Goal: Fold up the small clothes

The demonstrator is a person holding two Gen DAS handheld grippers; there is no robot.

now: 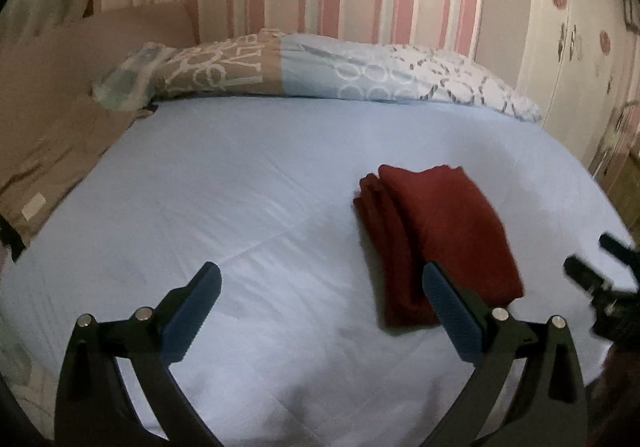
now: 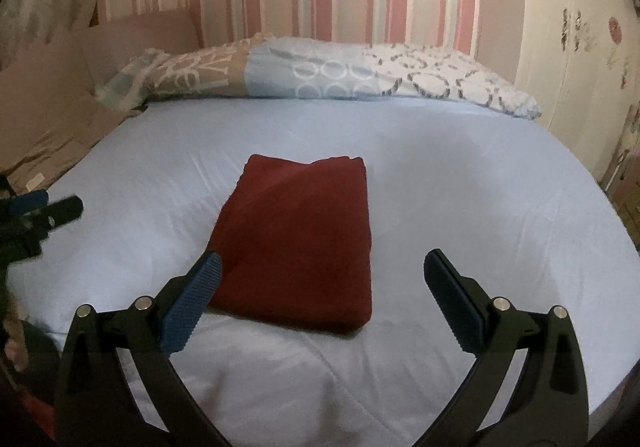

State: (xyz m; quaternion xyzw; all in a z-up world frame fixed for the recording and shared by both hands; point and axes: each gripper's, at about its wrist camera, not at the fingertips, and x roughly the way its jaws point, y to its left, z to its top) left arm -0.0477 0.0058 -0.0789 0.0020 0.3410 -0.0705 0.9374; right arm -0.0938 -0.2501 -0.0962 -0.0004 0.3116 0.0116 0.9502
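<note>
The red cloth point(image 2: 298, 243) lies folded in the middle of the bed point(image 2: 480, 207). Both tools — left tool point(image 1: 322, 297) and right tool point(image 2: 322, 283) — gape wide and hold nothing. Pat it flat gently — don't snag its edges.

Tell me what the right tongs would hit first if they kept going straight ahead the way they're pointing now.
Most likely the folded red cloth. The right tongs are open, and the cloth lies on the bed sheet just ahead, toward their left finger. Depth is unclear; if angled downward, they might meet the sheet first.
</note>
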